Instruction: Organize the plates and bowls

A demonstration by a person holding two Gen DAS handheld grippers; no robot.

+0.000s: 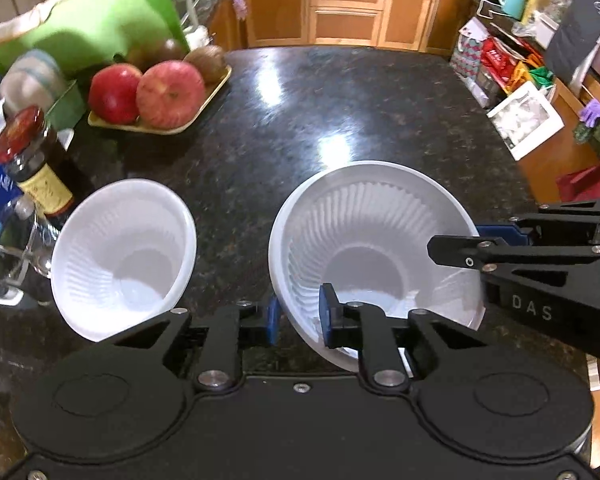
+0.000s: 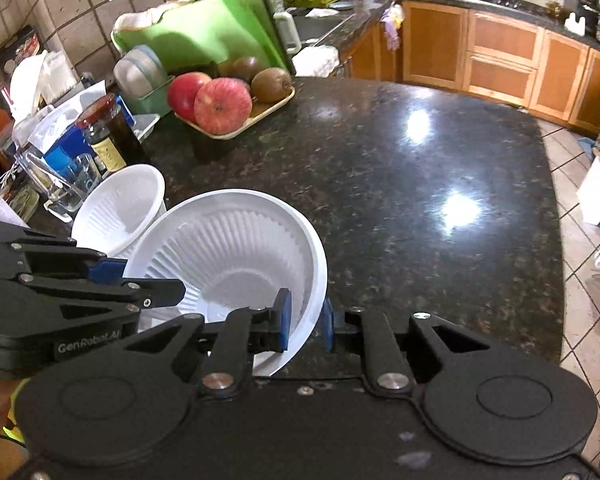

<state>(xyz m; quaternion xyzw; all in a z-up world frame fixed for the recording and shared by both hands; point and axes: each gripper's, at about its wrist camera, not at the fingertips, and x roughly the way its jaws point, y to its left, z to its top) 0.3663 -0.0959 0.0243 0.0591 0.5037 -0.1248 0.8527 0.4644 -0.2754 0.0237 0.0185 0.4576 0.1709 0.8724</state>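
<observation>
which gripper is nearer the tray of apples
Left. The left gripper grips the bowl's rim on the tray's side; the right gripper grips the opposite rim.

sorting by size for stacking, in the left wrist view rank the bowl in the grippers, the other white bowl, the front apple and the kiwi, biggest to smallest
1. Gripped bowl, though it is nearest the camera.
2. Other white bowl.
3. Front apple.
4. Kiwi, farthest back, so its look may understate it.

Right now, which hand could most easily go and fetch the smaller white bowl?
Probably the left. Both the left gripper and the right gripper pinch the large bowl's rim, but the smaller bowl sits on the left gripper's side, beside the sauce bottle.
</observation>
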